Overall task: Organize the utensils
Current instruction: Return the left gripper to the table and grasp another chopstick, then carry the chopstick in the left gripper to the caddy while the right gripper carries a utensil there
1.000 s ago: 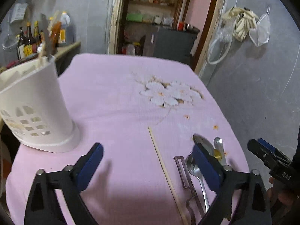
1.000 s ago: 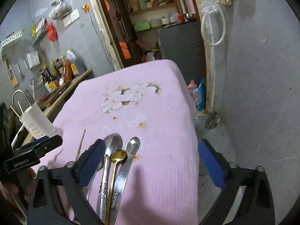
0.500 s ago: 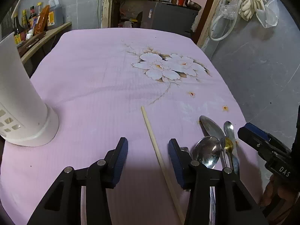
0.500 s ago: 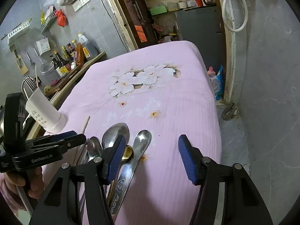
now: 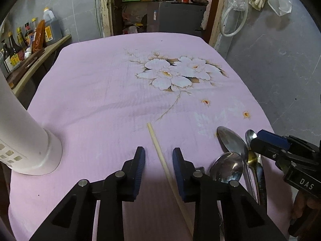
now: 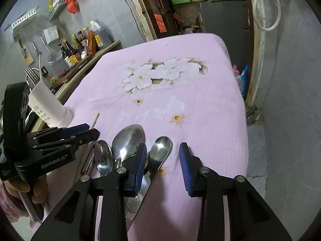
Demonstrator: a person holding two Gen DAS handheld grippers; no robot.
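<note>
A single wooden chopstick (image 5: 160, 156) lies on the pink cloth and runs between the fingers of my left gripper (image 5: 158, 160), which is open around it and low over the cloth. Several metal spoons (image 5: 230, 140) lie to its right. In the right wrist view my right gripper (image 6: 162, 156) is open over the spoons (image 6: 128, 138), its jaws either side of the rightmost spoon (image 6: 161, 148). The white utensil holder (image 5: 24, 140) stands at the left; it also shows in the right wrist view (image 6: 48, 106) with forks in it.
The table (image 5: 100, 80) has a pink flowered cloth. A peeler (image 6: 88, 160) lies left of the spoons. A side shelf with bottles (image 6: 80, 44) runs along the left. The table's right edge drops to a grey floor (image 6: 291, 100).
Both grippers narrowed from wide open and lowered toward the table. The left one came to straddle the chopstick, the right one moved over the spoons.
</note>
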